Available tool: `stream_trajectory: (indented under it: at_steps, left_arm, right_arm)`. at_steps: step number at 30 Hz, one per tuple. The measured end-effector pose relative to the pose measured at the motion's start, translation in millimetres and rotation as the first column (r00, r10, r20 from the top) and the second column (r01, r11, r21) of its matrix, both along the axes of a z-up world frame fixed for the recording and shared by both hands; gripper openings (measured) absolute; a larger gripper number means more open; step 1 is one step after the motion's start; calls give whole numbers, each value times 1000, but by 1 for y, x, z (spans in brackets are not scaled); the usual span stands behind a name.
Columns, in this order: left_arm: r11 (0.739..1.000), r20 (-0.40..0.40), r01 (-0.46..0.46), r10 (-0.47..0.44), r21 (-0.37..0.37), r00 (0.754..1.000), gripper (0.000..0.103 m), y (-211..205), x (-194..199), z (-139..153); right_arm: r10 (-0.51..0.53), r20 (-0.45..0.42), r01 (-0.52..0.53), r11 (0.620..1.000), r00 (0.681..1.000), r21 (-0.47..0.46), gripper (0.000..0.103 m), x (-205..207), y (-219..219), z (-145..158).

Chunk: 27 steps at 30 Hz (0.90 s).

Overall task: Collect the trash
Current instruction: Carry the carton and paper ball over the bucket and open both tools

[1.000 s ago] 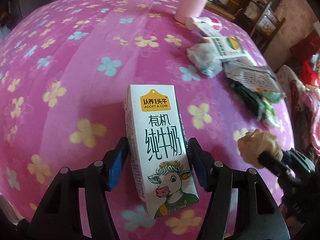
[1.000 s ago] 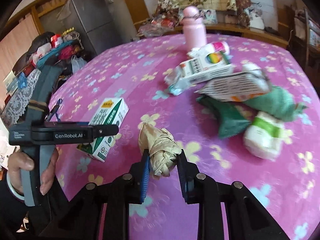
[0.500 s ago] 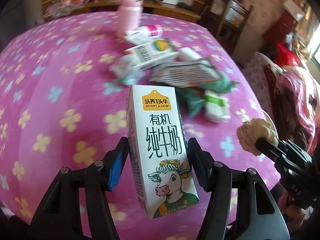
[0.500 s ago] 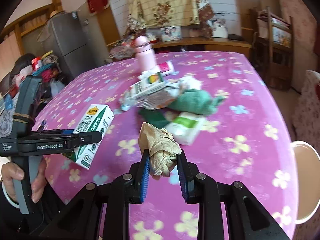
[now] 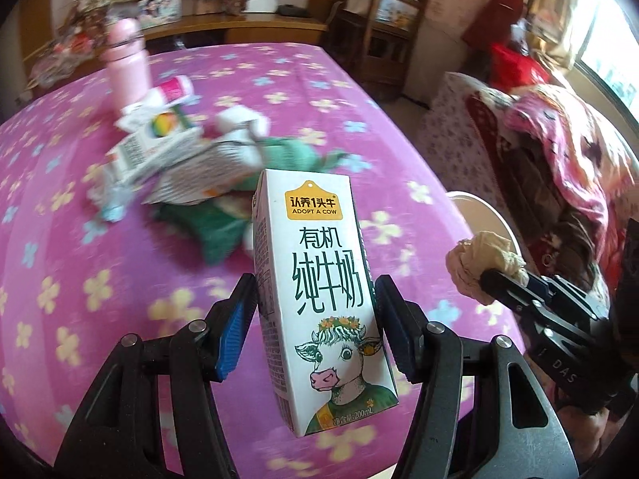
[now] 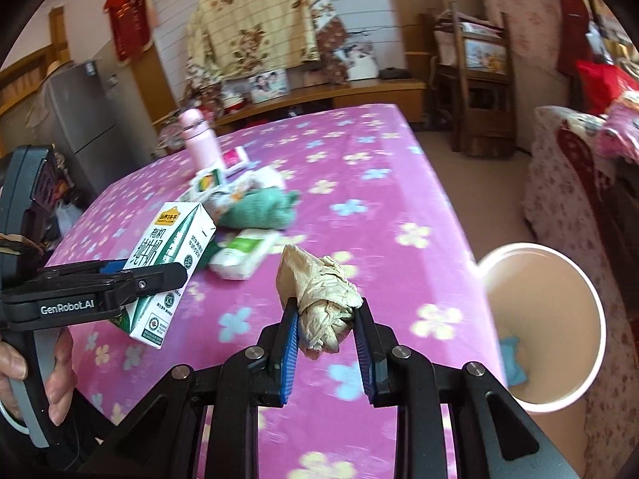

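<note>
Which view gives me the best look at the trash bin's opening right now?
The right wrist view: the trash bin shows its full round opening beside the table, with a blue scrap inside. In the left wrist view only an arc of its rim peeks past the table edge.

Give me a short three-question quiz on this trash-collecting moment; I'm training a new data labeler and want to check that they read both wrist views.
1. What does the left gripper hold?
2. True or false: the right gripper is shut on a crumpled beige paper wad.
3. The bin stands: A) on the table, B) beyond the table's right edge, C) behind the pink bottle.

Key:
1. A milk carton, clamped by its sides, clear of the table.
2. True.
3. B.
</note>
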<state>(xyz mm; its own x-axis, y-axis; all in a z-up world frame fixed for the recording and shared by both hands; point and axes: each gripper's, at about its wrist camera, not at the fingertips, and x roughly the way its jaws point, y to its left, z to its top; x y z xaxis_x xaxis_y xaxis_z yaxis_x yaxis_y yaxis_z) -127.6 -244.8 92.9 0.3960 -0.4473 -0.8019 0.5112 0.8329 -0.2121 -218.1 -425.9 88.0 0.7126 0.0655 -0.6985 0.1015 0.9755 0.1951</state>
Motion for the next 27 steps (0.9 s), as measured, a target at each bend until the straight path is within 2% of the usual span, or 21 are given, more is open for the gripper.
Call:
stream_trajectory:
  at_steps: [12,22,27]
  left_arm:
    - [985,-13,170,-170,-23,985,59,-104,-15,-2]
    - [964,-17,264,-264,-15,964,59,-181,-22,-11]
    - [958,-32,287,-287,-21,957,59,-207,-20,-19]
  right_arm:
    - [-180,-17,180,983,984,20,25,-34,-83,-9]
    - [-327,-67,329,944,943,16,25,-55,-155,-28]
    - [-373,-96,376,927,923,10,25,-57,-178,-41]
